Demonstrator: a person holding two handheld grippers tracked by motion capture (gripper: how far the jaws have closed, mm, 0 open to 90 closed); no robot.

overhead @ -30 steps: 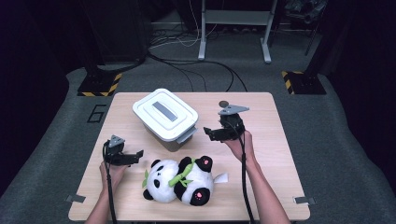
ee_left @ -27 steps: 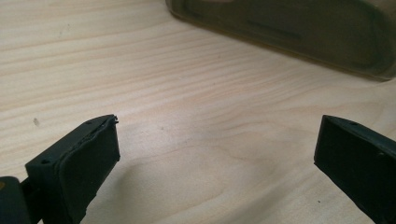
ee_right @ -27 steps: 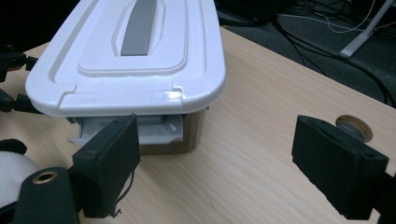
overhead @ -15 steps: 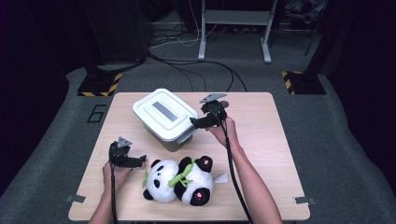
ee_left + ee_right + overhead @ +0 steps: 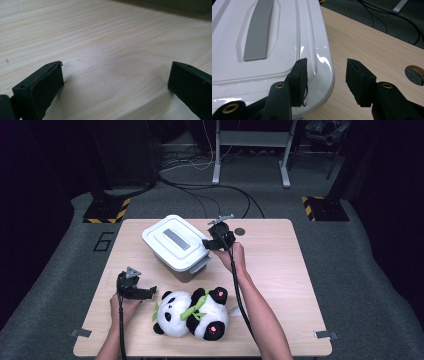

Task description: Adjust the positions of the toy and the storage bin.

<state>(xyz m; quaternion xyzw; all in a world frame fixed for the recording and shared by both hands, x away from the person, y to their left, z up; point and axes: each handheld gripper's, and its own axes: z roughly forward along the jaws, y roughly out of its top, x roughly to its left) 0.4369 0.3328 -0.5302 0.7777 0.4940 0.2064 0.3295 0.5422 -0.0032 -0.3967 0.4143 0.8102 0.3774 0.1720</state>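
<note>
From above, your right gripper point(image 5: 212, 241) sits at the near right corner of the white lidded box point(image 5: 176, 245), while your left gripper point(image 5: 145, 292) rests on the table point(image 5: 280, 270) just beside the plush panda point(image 5: 195, 312). Along the left gripper view, your jaws stand wide over bare wood. Along the right gripper view, your jaws have just been closing and straddle the lid's corner point(image 5: 322, 75); one pad appears to touch it, the other stands clear.

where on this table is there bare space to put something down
The right side of the table, from the round hole toward the near edge, is bare. So is the far left corner beside the white box. It is crowded between the box, the toy pandas and the left gripper.
</note>
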